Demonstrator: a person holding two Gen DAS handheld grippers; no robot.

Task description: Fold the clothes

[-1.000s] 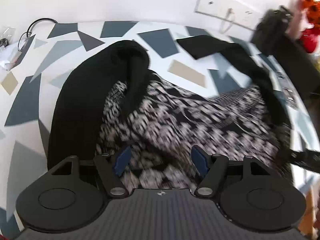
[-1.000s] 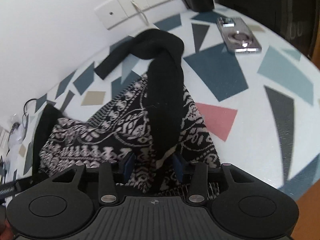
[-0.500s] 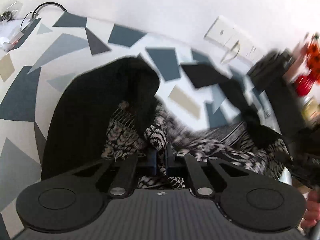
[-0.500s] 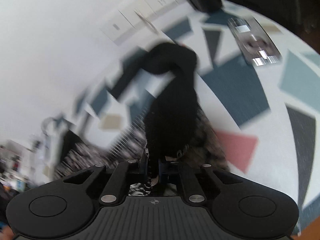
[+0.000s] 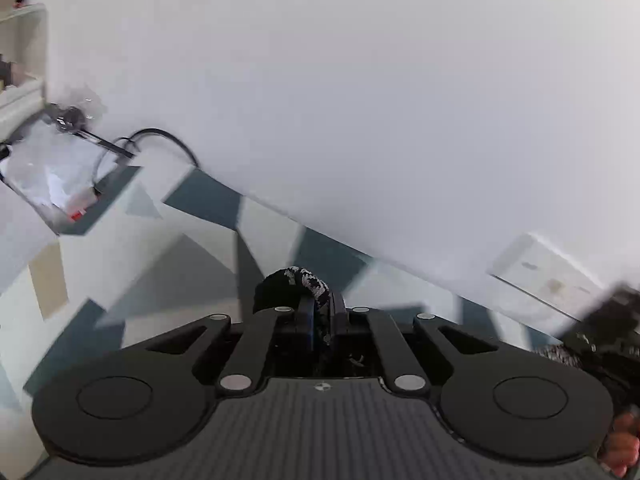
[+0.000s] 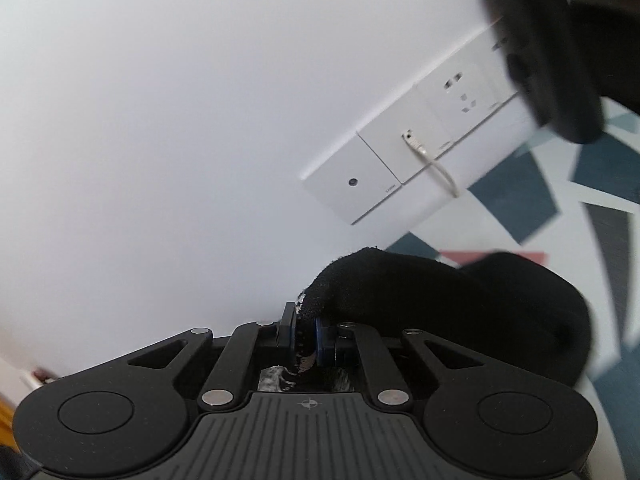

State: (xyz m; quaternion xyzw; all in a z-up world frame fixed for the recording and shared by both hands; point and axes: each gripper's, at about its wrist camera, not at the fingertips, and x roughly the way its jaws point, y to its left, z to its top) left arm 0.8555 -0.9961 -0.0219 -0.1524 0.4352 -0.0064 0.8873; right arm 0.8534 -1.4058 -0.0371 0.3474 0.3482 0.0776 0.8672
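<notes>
The garment is black knit with a black-and-white patterned part. In the left wrist view my left gripper (image 5: 322, 312) is shut on a bunched patterned fold of the garment (image 5: 296, 282), raised above the table; more of it shows at the right edge (image 5: 576, 354). In the right wrist view my right gripper (image 6: 305, 330) is shut on the garment's black edge (image 6: 420, 284), which hangs off to the right. Both cameras tilt up toward the white wall, so most of the garment is hidden below.
The table top (image 5: 168, 256) has a geometric blue, grey and tan pattern. A cable and clear plastic bags (image 5: 60, 176) lie at the back left. Wall sockets (image 6: 424, 164) with a plugged white cable are on the wall. A dark blurred object (image 6: 544, 52) is at the upper right.
Both grippers closed on the garment and lifted it off the table. The views swung upward from the spread garment to the wall.
</notes>
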